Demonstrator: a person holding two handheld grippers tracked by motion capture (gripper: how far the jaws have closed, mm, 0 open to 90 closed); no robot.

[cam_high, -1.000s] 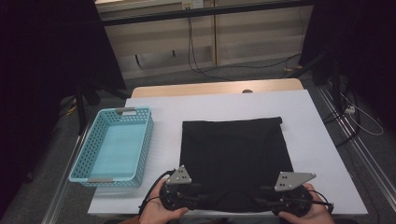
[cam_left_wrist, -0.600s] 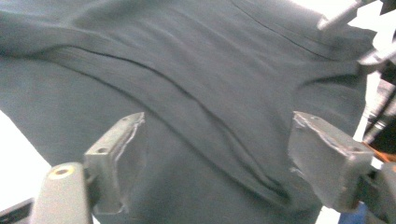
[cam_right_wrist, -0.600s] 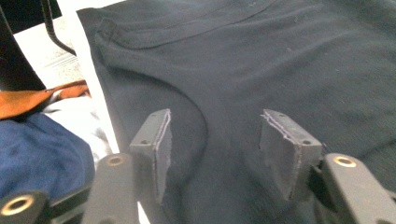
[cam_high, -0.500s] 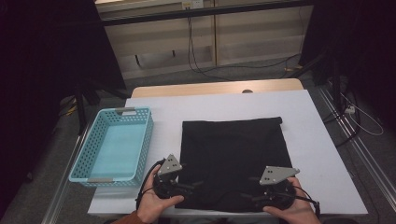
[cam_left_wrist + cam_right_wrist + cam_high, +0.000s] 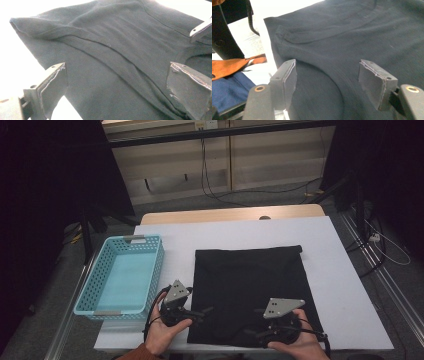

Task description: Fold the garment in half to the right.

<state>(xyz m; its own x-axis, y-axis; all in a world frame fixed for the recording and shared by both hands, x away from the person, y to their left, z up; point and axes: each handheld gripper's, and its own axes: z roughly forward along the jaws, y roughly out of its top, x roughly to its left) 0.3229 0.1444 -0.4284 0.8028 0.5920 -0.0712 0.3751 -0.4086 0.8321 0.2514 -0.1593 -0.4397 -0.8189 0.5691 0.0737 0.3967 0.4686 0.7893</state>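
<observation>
Black garment (one), one basket, two grippers, jaws parted.

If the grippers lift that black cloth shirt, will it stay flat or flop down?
The black cloth shirt will probably flop: it lies flat with soft creases. It looks thin, so likely light. It may slide a little on the smooth white table.

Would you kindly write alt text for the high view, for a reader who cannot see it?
A black garment lies flat on a white table, with the left gripper and right gripper, each held in a hand, over its near edge, jaws open. A light blue plastic basket sits at the table's left edge.
</observation>
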